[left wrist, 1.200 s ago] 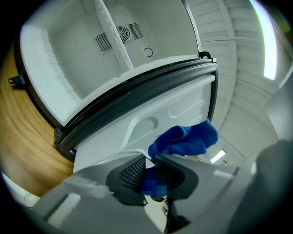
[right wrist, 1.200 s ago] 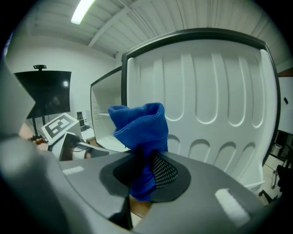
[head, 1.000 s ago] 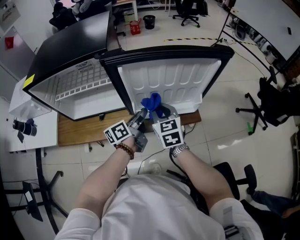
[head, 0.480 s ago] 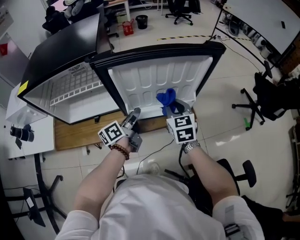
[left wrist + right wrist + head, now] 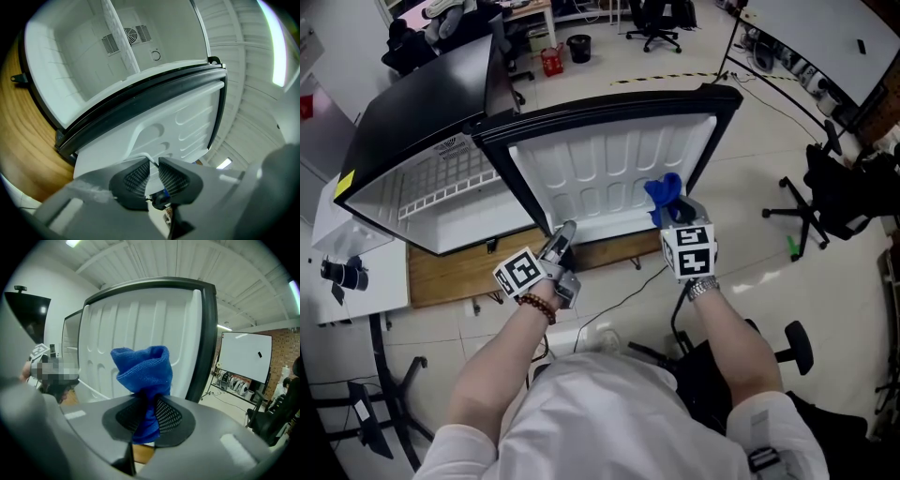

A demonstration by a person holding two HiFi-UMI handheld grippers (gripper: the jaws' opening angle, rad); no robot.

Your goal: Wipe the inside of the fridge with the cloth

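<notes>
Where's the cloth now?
Head view, right of centre: the blue cloth is pinched in the right hand-held gripper, in front of the open fridge door, near its right edge.

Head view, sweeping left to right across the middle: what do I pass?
Camera → fridge → left tool → cloth → chair

The right gripper [image 5: 673, 214], clamped on the blue cloth [image 5: 663, 191], has slid from mid-frame rightward across the fridge door [image 5: 591, 169] (head view), reaching its right edge.
</notes>
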